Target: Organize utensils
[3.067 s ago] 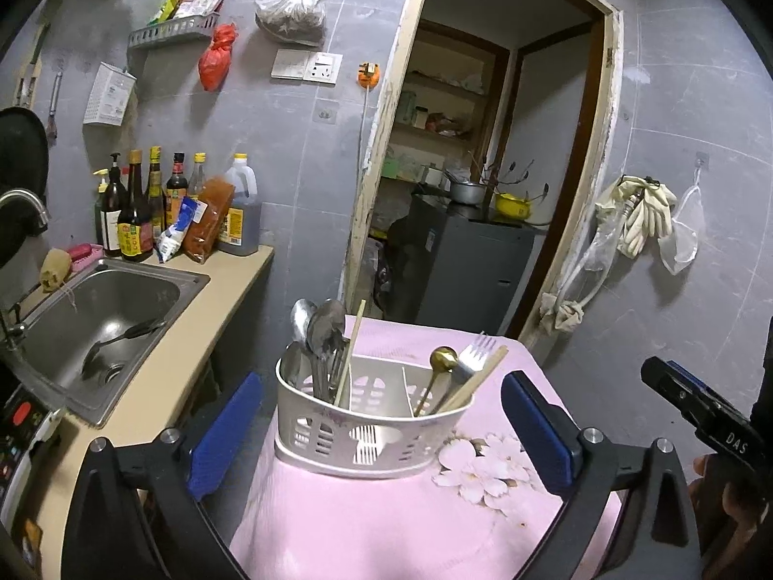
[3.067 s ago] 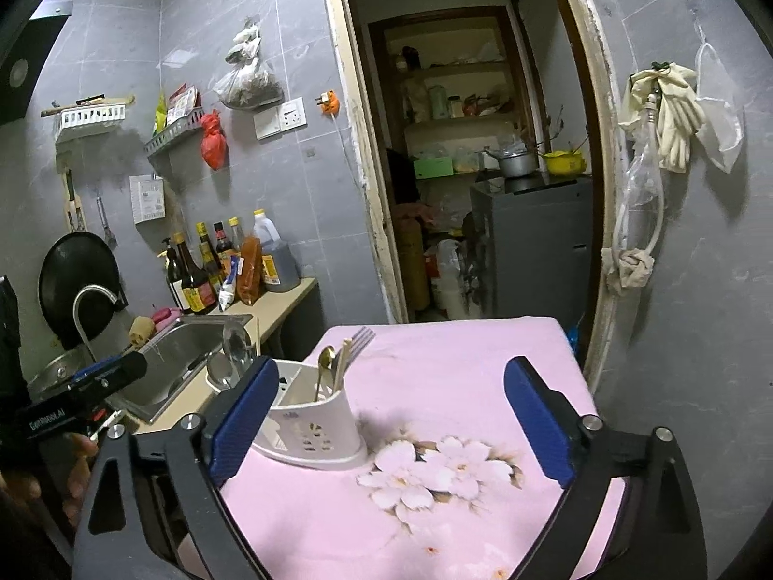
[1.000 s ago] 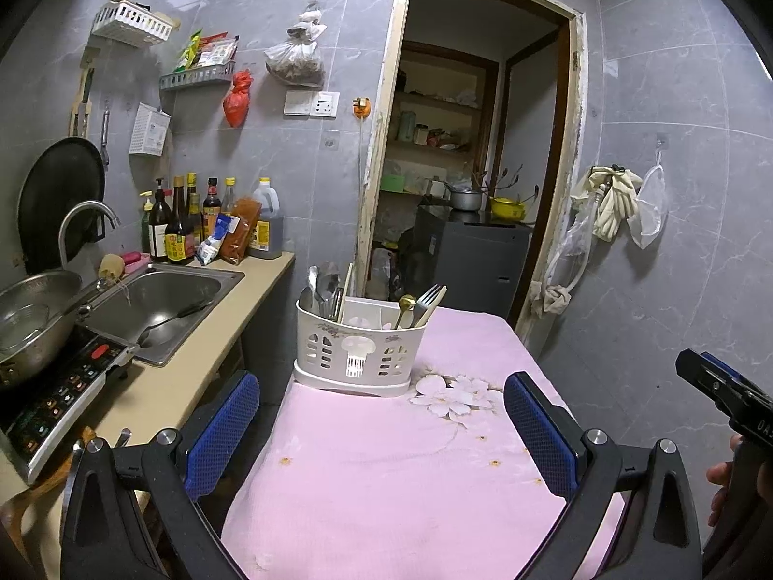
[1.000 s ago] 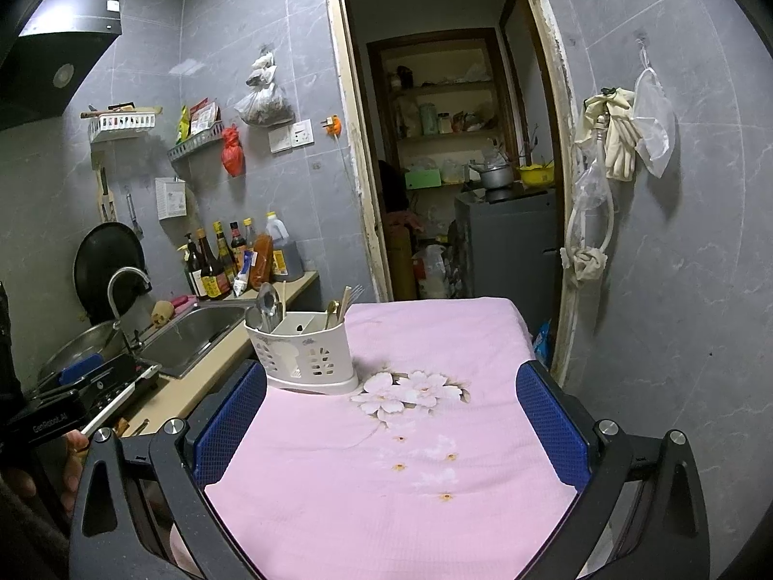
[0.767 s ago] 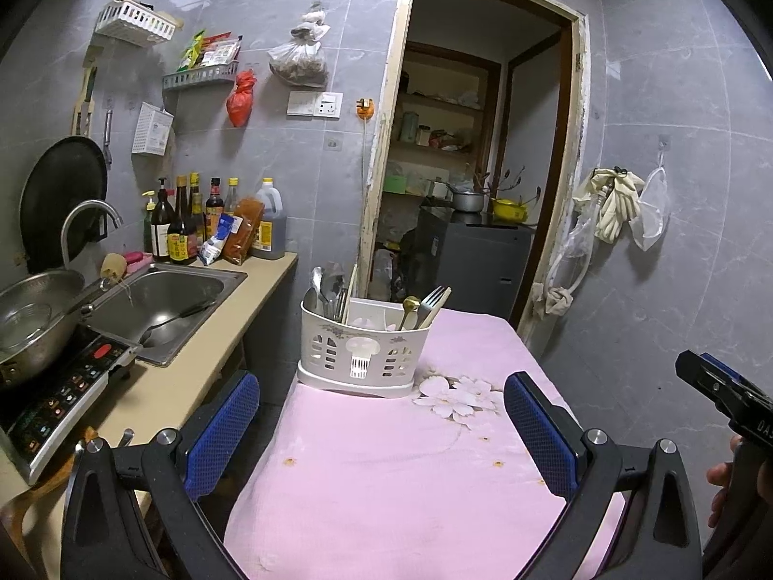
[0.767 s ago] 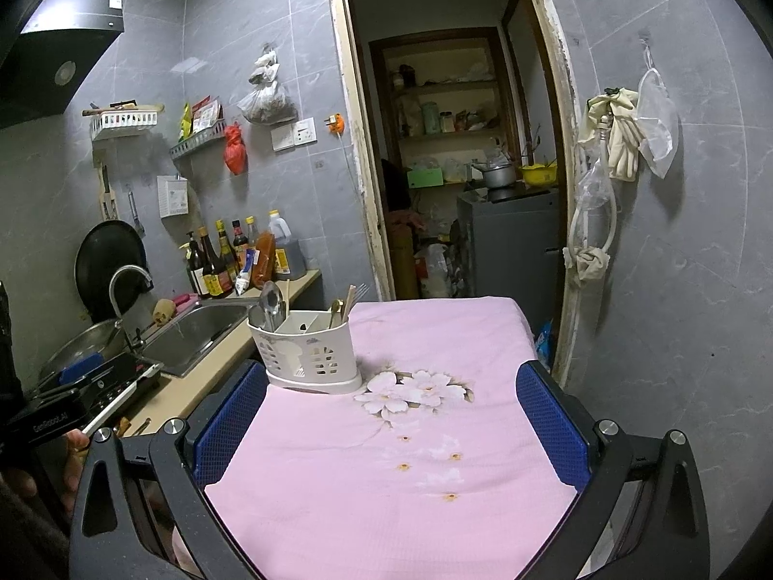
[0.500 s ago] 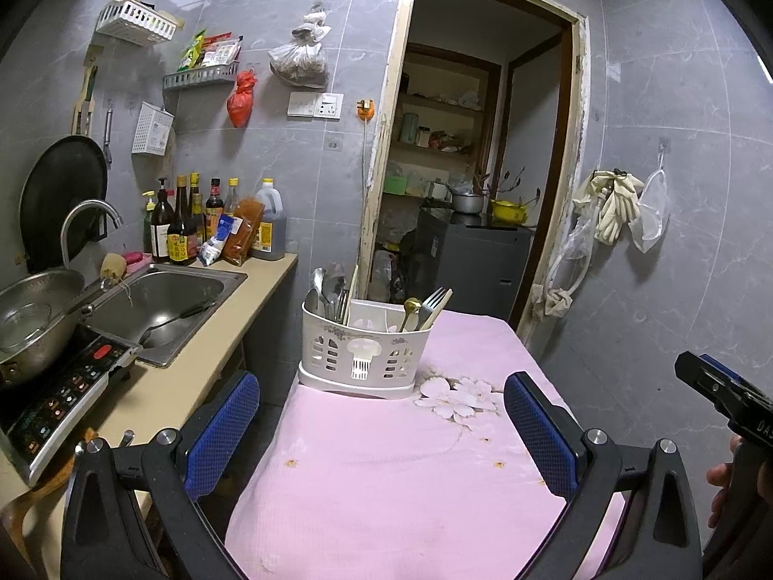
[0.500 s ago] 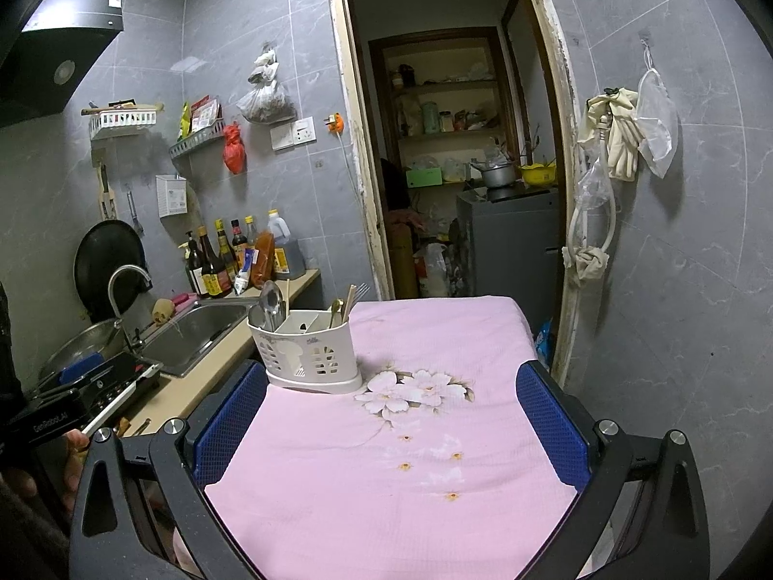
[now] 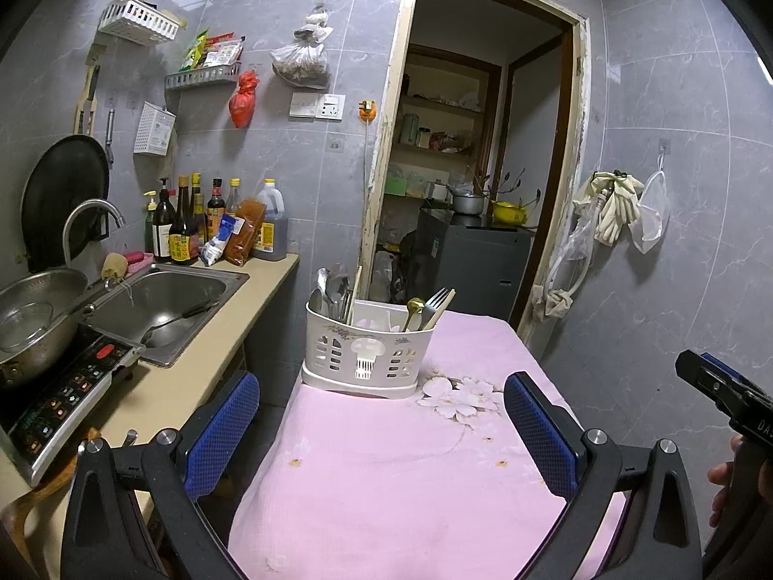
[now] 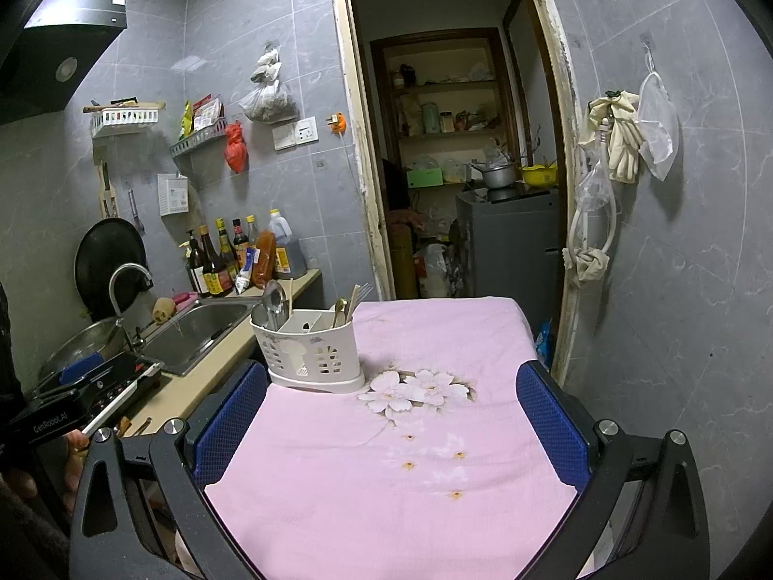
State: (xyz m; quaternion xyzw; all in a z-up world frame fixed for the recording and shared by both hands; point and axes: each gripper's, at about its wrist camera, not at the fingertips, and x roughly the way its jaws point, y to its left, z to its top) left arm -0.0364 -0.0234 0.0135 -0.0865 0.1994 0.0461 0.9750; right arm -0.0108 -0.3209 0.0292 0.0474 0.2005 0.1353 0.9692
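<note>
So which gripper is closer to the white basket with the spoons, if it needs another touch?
Probably the left gripper. The white utensil caddy sits almost straight ahead between its open blue fingers, while from the right gripper, also open and empty, it lies off by the left finger.

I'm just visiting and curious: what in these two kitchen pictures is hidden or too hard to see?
- Lower ends of the spoons, fork and chopsticks: both views, hidden inside the white slotted plastic utensil caddy.
- Labels on the dark sauce bottles: too small to read in either view.
- The person: only fingers at the left wrist view's right edge.
- The pink flowered tablecloth's near edge: hidden behind the open right gripper.
</note>
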